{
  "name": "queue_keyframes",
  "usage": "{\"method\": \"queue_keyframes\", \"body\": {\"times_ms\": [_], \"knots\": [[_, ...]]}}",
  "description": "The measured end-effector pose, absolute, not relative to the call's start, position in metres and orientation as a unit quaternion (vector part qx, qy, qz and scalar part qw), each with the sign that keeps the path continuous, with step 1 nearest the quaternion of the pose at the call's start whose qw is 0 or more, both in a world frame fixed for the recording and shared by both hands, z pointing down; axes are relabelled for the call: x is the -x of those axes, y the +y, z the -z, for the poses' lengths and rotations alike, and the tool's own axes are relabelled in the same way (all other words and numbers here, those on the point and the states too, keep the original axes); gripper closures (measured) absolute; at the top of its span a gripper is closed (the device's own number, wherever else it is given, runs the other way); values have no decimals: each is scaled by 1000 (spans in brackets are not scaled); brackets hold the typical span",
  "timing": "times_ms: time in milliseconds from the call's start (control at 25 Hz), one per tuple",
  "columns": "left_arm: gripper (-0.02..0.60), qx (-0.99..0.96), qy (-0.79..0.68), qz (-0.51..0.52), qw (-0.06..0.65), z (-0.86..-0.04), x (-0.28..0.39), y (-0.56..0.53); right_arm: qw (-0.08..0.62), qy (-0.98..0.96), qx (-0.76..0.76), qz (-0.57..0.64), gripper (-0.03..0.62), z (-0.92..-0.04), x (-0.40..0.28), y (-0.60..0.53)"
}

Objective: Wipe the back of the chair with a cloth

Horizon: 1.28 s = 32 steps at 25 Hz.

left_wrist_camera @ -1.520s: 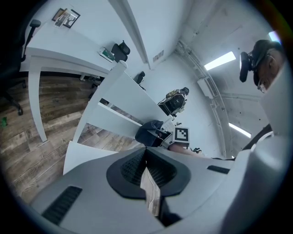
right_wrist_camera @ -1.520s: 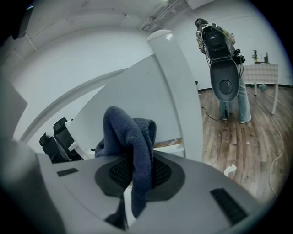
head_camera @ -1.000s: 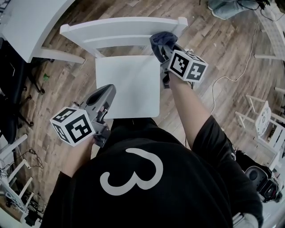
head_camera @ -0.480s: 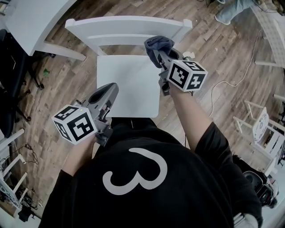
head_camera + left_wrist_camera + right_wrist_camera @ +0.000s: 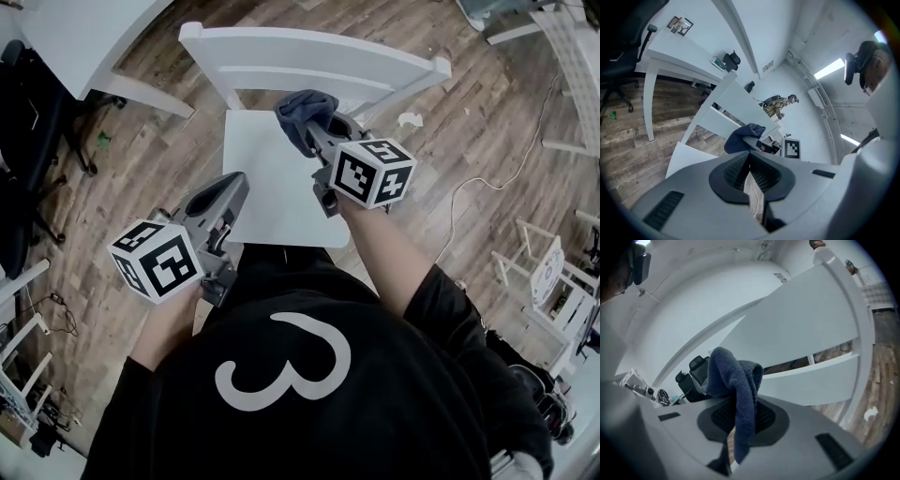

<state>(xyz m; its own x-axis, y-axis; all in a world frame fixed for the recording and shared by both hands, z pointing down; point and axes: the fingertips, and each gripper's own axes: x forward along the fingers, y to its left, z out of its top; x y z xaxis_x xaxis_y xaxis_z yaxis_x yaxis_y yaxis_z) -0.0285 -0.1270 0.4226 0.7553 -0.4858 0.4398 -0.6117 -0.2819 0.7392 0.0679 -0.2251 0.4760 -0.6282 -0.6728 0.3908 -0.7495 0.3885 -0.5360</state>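
A white chair stands in front of me, its back [image 5: 319, 58] at the top of the head view and its seat [image 5: 267, 187] below it. My right gripper [image 5: 311, 127] is shut on a dark blue cloth [image 5: 302, 108], which hangs bunched over the rear of the seat, just in front of the back's lower rail. In the right gripper view the cloth [image 5: 738, 380] drapes between the jaws, with the chair back [image 5: 801, 329] close ahead. My left gripper [image 5: 228, 192] is shut and empty, held at the seat's front left edge. In its own view, the left gripper [image 5: 750, 174] faces the cloth [image 5: 743, 137].
A white table [image 5: 80, 37] stands at the upper left, with a black office chair [image 5: 28, 150] beside it. On the wooden floor to the right lie a white cable [image 5: 492, 178] and a small pale scrap [image 5: 408, 119]. Small white furniture [image 5: 553, 272] stands at the far right.
My right gripper has carried the cloth from the right end of the chair back leftward toward its middle. The left gripper has stayed where it was.
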Motion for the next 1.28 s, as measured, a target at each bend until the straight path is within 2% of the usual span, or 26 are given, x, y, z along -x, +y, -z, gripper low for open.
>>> {"method": "queue_keyframes", "body": {"times_ms": [320,680,1280], "knots": [[569,-788,-352,-61,501,-431,84,-135,77,-833,-418,-353,543,-496,-3,-233],[568,-778,-362,-61,511,-443,135,-145,87,-829,-433,-344,543,-520,38,-265],[568,-764,-378,-58,519,-456,181,-161,110,-804,-481,-332,542,-538,48,-300]]}}
